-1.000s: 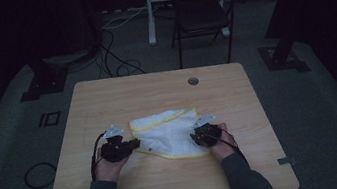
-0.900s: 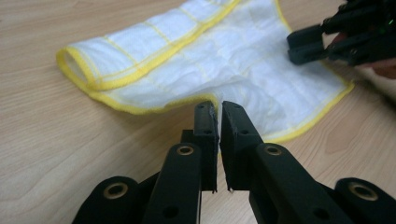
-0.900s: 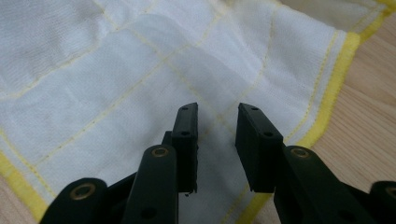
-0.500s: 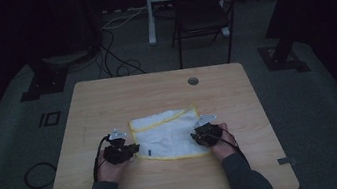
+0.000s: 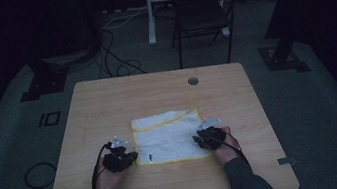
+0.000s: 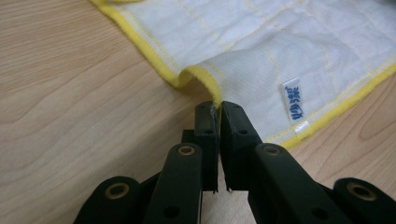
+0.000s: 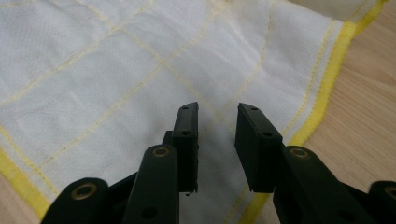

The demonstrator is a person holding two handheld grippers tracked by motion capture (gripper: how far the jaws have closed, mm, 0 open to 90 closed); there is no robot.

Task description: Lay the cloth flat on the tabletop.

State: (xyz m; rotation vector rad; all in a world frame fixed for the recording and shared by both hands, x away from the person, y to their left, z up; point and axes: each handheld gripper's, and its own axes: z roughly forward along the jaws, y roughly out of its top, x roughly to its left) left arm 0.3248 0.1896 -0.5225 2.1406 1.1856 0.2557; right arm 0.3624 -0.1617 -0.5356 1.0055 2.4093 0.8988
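Note:
A white cloth (image 5: 170, 137) with a yellow border lies spread on the wooden table (image 5: 156, 96), its far edge folded over. In the left gripper view, my left gripper (image 6: 215, 109) is shut on the yellow hem of the cloth (image 6: 261, 51), which humps up just ahead of the jaws. A small blue-printed label (image 6: 293, 95) sits near that hem. In the high view, my left gripper (image 5: 133, 156) is at the cloth's near left corner and my right gripper (image 5: 198, 140) at its near right edge. My right gripper (image 7: 215, 114) stands open over the cloth (image 7: 93, 79), beside its yellow hem.
A round cable hole (image 5: 193, 80) sits near the table's far edge. Behind the table stand a dark chair (image 5: 205, 13) and a white post. Cables (image 5: 114, 47) and black stand bases (image 5: 45, 80) lie on the floor.
Both hands have drawn slightly toward the near edge of the table, and the cloth now lies flatter between the grippers.

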